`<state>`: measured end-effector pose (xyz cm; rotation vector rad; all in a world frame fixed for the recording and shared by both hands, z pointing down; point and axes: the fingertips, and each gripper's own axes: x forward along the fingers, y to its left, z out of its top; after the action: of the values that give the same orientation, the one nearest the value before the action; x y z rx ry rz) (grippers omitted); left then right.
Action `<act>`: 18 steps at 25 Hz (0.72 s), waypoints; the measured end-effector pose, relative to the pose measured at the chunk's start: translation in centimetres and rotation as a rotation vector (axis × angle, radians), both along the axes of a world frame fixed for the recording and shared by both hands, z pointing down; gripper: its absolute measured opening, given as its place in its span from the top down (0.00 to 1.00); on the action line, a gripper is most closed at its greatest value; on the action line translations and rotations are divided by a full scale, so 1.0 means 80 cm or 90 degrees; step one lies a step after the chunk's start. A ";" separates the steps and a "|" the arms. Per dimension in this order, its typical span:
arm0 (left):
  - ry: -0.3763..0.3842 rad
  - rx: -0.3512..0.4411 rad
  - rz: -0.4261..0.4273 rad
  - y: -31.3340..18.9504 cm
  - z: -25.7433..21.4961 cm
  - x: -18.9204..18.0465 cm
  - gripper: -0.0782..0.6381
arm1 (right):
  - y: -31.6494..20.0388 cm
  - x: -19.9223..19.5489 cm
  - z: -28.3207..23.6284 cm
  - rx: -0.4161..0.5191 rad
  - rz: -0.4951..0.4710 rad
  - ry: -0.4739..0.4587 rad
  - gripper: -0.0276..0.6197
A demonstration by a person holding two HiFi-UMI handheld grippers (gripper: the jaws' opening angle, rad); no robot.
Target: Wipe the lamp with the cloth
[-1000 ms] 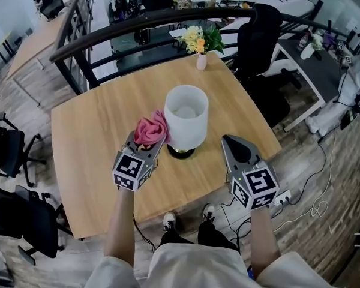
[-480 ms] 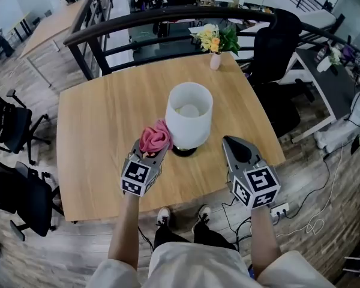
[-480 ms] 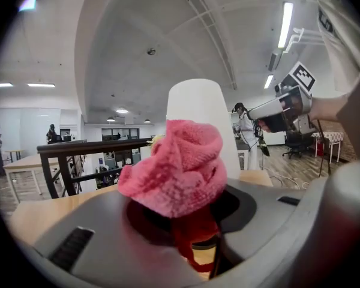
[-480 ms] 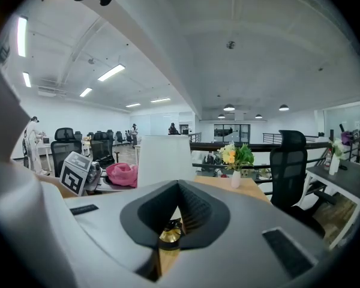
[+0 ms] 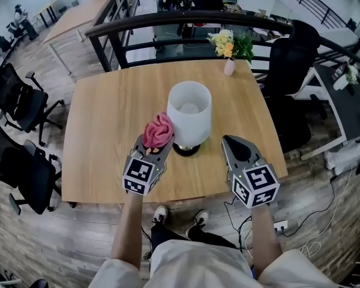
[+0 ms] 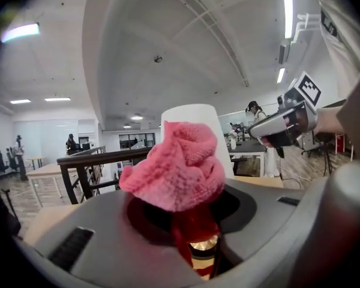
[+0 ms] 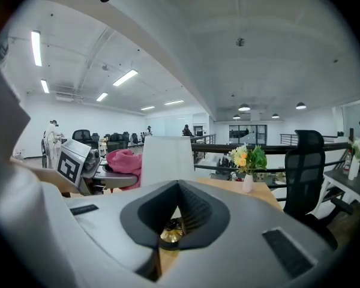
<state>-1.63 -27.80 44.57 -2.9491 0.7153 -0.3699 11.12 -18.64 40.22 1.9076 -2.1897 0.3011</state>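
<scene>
A white lamp [image 5: 189, 114] with a cylinder shade stands on a dark round base near the middle of the wooden table [image 5: 108, 119]. My left gripper [image 5: 156, 144] is shut on a bunched pink cloth [image 5: 158, 130], which sits just left of the shade, close to it or touching. In the left gripper view the cloth [image 6: 175, 167] fills the jaws with the lamp shade [image 6: 195, 116] right behind it. My right gripper [image 5: 235, 146] is shut and empty, to the right of the lamp base. The lamp [image 7: 166, 156] and cloth [image 7: 123, 162] show left of centre in the right gripper view.
A small vase of flowers [image 5: 229, 47] stands at the table's far edge, in front of a dark railing [image 5: 186, 20]. Office chairs [image 5: 21, 101] stand left of the table and another at the right [image 5: 294, 59]. The person's feet [image 5: 179, 218] show under the near edge.
Both grippers have shifted a little with the view; the left one with the cloth has edged closer to the lamp shade. The right gripper stays shut.
</scene>
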 end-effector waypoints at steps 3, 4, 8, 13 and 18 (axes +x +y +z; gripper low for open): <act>0.003 0.015 -0.029 0.002 -0.020 0.005 0.66 | 0.000 0.010 0.000 0.000 -0.019 -0.001 0.94; 0.005 0.018 -0.038 0.002 -0.026 0.006 0.66 | -0.001 0.012 0.000 0.000 -0.024 -0.002 0.94; 0.013 0.033 -0.061 0.001 -0.053 0.010 0.66 | -0.003 0.019 -0.002 0.000 -0.043 -0.002 0.94; 0.025 0.049 -0.072 0.001 -0.091 0.019 0.66 | -0.004 0.026 -0.009 0.006 -0.043 -0.002 0.94; 0.039 0.045 -0.047 0.008 -0.114 0.023 0.66 | 0.000 0.026 -0.015 0.009 -0.028 -0.004 0.94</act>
<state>0.23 -27.12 35.44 -2.8845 0.8275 -0.2559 13.20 -18.65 39.04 1.8658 -2.2398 0.2845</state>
